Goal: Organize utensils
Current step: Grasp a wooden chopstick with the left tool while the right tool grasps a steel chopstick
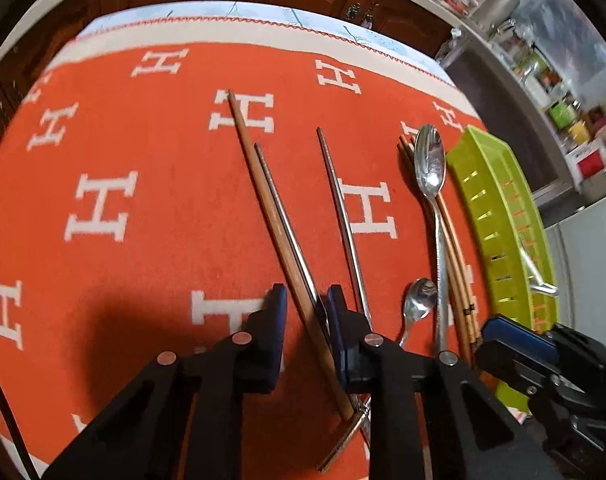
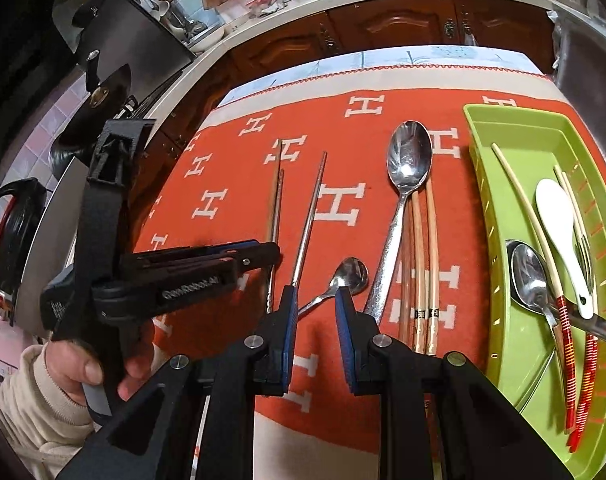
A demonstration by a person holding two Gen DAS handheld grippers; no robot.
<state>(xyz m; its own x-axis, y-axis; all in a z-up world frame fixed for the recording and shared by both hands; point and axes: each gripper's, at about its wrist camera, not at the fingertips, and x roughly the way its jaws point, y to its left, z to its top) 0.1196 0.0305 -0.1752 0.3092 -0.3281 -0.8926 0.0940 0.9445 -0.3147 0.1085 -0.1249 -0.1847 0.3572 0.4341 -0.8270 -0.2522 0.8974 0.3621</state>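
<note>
Kitchen: dark wood cabinets (image 2: 383, 28) along the top of both views, orange cloth (image 1: 143, 240) with white H pattern covering the table. Left gripper (image 1: 305, 312) sits bottom centre of the left view, fingers parted, not clamped, straddling a wood chopstick (image 1: 263, 200) and a steel chopstick (image 1: 285, 220) that run diagonally up-left; the two lie side by side, touching or nearly so near the fingers. A second steel chopstick (image 1: 341, 208) lies just right of the right finger. Further right in that view: big spoon (image 1: 431, 160) lying over a bundle of bamboo chopsticks (image 1: 455, 256), small spoon (image 1: 421, 300) below it, then the green tray (image 1: 499, 184) at the right edge. Right gripper (image 2: 315, 300) is bottom centre of the right view, fingers spread with nothing between the pads, tips either side of the small spoon's (image 2: 349, 274) handle, contact not clear. Tray (image 2: 511, 128) in the right view holds a white spoon (image 2: 559, 224), a steel spoon (image 2: 531, 276), pale chopsticks with red patterned ends (image 2: 571, 360), and one more metal piece, partly hidden. A hand in a cream sleeve (image 2: 83, 364) holds the left gripper's handle at lower left of the right view.
</note>
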